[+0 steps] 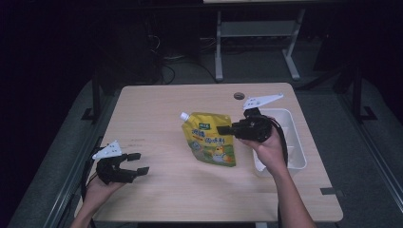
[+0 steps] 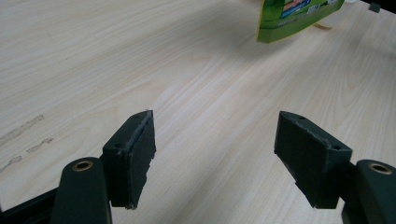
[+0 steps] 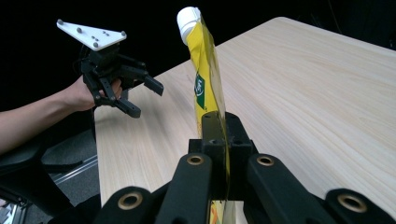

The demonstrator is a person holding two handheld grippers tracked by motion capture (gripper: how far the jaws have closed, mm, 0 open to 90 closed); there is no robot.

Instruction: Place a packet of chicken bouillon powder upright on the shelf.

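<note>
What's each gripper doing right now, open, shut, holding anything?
Left gripper: open, nothing between its jaws.
Right gripper: shut on the yellow-green spouted plastic pouch with a white cap.

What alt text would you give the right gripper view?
The right gripper pinches the edge of a yellow spouted pouch, white cap on top, over a pale wooden table. Farther off, a hand holds the left gripper with open jaws.

The pouch [image 1: 209, 138] hung over the table's [image 1: 157, 194] middle; a tray [image 1: 293, 142] sat right of it, apparently near the right edge.
</note>
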